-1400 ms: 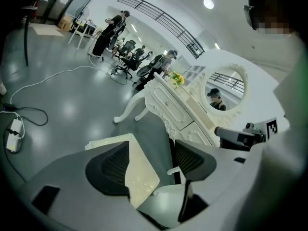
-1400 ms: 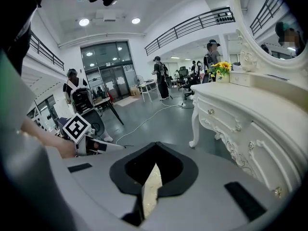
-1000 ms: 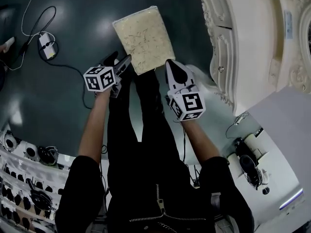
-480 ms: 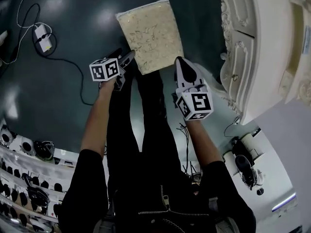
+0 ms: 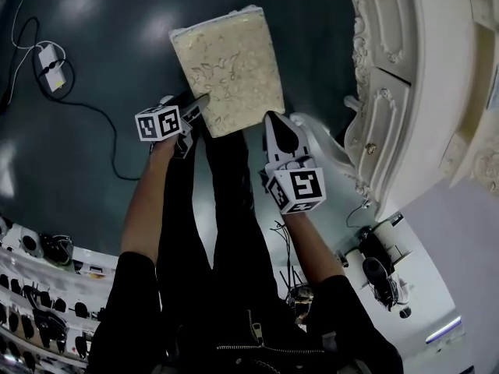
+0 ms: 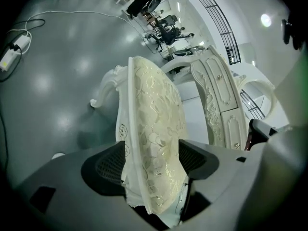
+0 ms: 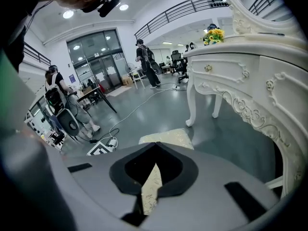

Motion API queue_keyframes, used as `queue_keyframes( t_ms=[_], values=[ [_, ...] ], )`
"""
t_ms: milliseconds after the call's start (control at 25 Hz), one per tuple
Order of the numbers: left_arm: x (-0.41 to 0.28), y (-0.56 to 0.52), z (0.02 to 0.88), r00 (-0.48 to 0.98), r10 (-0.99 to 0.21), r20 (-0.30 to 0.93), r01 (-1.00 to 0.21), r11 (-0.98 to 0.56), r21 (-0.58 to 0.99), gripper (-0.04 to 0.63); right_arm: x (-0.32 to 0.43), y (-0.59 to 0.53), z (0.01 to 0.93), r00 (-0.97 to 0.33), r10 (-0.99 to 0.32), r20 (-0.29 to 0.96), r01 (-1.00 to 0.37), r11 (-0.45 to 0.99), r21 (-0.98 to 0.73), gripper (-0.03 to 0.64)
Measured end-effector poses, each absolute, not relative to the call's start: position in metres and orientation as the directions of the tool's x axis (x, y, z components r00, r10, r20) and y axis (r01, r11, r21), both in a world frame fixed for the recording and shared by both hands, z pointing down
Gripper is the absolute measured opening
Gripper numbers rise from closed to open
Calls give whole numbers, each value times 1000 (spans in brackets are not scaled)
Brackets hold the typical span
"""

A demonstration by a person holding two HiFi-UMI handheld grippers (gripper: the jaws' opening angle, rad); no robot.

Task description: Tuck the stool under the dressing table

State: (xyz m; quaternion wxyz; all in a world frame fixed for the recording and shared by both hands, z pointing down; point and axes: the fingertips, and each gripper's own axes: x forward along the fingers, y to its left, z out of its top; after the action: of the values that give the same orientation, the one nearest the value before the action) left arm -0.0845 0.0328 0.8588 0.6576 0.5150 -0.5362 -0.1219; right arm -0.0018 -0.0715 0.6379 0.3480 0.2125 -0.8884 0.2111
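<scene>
Asking: where does the stool (image 5: 226, 68) stand?

Answering: On the dark floor (image 5: 101, 76), at 12 o'clock from the person in the head view, with its cream patterned seat facing up. The dressing table (image 5: 405, 92) is off at 2 o'clock. The stool is out in the open beside it, not under it.

Asking: and the left hand-held gripper (image 5: 195, 101)?

Answering: It is at the seat's 7 o'clock corner. Its 2 jaws are spread wide and have just been opening. The seat's edge stands between them and fills the gap, but the grip is released rather than clamped.

Asking: the right hand-held gripper (image 5: 274, 121)?

Answering: It is at the seat's 5 o'clock corner, pointing down toward it, with its jaws clenched together at the tips. A sliver of seat fabric shows in the slit behind the tips. It may only be seen through the slit rather than pinched.

Asking: anything else on the floor?

Answering: A white power strip (image 5: 48, 57) with its cable lies at 10 o'clock, well apart from the stool.
</scene>
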Motion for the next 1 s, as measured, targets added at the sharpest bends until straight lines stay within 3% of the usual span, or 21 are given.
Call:
queue_keyframes(
  t_ms=[240,1000],
  values=[
    [-87,16,866,370,-767,525,-306,433,848,333,10,-71,654,-654,-207,728,-530,812,-245,6],
    [-98,11,868,316,-791,525,-150,505,850,305,32,-75,677,-647,-240,724,-591,757,-277,6]
  ],
)
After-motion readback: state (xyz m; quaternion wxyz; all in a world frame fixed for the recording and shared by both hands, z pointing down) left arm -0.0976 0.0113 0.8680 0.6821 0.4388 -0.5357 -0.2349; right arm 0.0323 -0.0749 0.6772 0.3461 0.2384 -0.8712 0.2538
